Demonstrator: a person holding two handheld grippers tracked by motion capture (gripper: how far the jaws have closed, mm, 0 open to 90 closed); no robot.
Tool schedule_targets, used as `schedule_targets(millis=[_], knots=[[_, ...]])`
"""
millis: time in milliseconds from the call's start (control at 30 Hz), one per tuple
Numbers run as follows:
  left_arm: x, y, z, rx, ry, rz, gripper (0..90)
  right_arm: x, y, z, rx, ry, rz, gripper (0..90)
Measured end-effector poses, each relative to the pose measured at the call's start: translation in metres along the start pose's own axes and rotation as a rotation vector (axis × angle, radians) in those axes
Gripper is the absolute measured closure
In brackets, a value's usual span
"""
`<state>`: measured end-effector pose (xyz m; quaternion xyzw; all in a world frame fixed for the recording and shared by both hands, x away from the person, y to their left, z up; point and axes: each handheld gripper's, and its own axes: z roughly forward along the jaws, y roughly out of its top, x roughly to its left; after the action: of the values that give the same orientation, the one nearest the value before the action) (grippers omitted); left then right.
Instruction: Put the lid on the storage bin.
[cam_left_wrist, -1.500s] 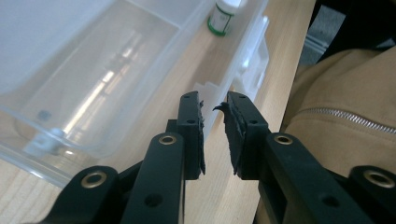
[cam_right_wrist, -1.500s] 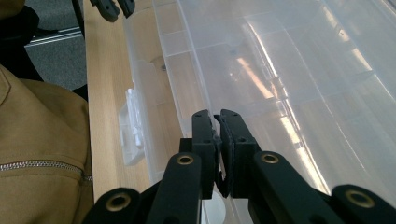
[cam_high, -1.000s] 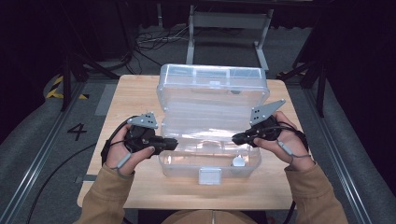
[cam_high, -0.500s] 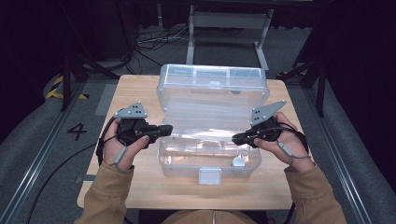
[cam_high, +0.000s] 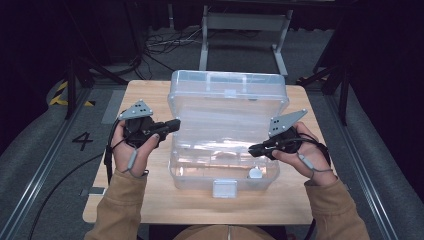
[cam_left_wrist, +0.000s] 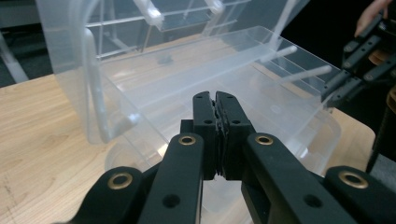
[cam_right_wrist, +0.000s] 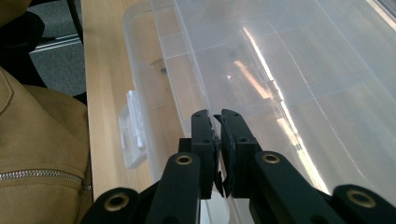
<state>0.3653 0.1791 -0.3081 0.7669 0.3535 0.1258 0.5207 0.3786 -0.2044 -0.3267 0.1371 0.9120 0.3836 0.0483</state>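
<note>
A clear plastic box (cam_high: 220, 150) stands on the wooden table (cam_high: 150, 205) with its lid (cam_high: 227, 95) swung up at the back. Its white latch (cam_high: 224, 188) faces the person. A small round white piece (cam_high: 255, 173) lies in the box's front right corner. My left gripper (cam_high: 172, 123) is shut and empty, just outside the box's left wall; its jaws point at the box (cam_left_wrist: 261, 93). My right gripper (cam_high: 252, 148) reaches over the right wall into the box. Its jaws (cam_right_wrist: 215, 116) are together with nothing between them, above the box floor (cam_right_wrist: 289, 70).
A metal stand (cam_high: 245, 22) and cables lie on the floor behind the table. A painted 4 (cam_high: 82, 141) marks the floor at the left. The person's tan sleeves (cam_high: 120, 210) come in from the bottom edge. Bare table shows on both sides of the box.
The left gripper has drawn out of the box's left part and moved away from the person, to beside the left wall. The right gripper has stayed put.
</note>
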Motion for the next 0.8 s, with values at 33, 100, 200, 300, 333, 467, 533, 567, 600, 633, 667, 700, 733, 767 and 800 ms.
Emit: schedule_targets(millis=[33,100,200,300,333,467,533,567,600,633,667,700,733,767,800], knots=[[0.0,0.0,0.0,-0.001,0.006,-0.001,87.9,0.0,0.0,0.0,0.0,0.001,0.001,84.3],[0.0,0.001,0.0,-0.006,0.015,0.0,88.0,0.0,0.0,0.0,0.0,0.002,0.0,84.3],[0.001,0.002,0.001,-0.014,0.039,-0.007,88.3,0.002,-0.001,0.0,0.005,0.003,0.001,84.2],[0.003,0.001,0.002,-0.015,0.051,-0.017,88.5,0.002,-0.002,0.001,0.006,0.006,-0.002,84.1],[0.003,0.001,0.002,-0.015,0.051,-0.017,88.7,0.002,-0.002,0.001,0.006,0.006,-0.002,84.1],[0.005,0.001,0.003,-0.017,0.069,-0.022,89.2,0.004,-0.004,0.001,0.009,0.012,0.003,82.9],[0.005,0.001,0.003,-0.017,0.073,-0.028,89.4,0.005,-0.004,0.0,0.002,0.009,0.009,81.7],[0.006,0.001,0.003,-0.015,0.08,-0.022,89.6,0.005,-0.005,-0.001,0.0,0.01,0.012,81.3],[0.006,0.001,0.002,-0.009,0.076,-0.026,89.6,0.006,-0.005,-0.003,-0.015,0.019,0.018,80.4],[0.005,0.001,0.003,-0.006,0.07,-0.03,89.8,0.006,-0.006,-0.005,-0.036,0.024,0.022,80.6],[0.006,0.0,0.003,-0.006,0.068,-0.028,89.8,0.006,-0.006,-0.008,-0.044,0.025,0.024,80.9],[0.006,0.0,0.003,-0.006,0.071,-0.027,89.8,0.007,-0.007,-0.01,-0.053,0.021,0.028,82.0],[0.006,0.0,0.003,-0.006,0.069,-0.029,89.8,0.006,-0.007,-0.012,-0.061,0.018,0.027,83.5],[0.006,0.0,0.003,-0.007,0.066,-0.03,89.8,0.007,-0.008,-0.014,-0.071,0.012,0.028,85.1],[0.006,0.0,0.003,-0.008,0.067,-0.028,89.8,0.007,-0.008,-0.015,-0.078,0.01,0.03,86.7]])
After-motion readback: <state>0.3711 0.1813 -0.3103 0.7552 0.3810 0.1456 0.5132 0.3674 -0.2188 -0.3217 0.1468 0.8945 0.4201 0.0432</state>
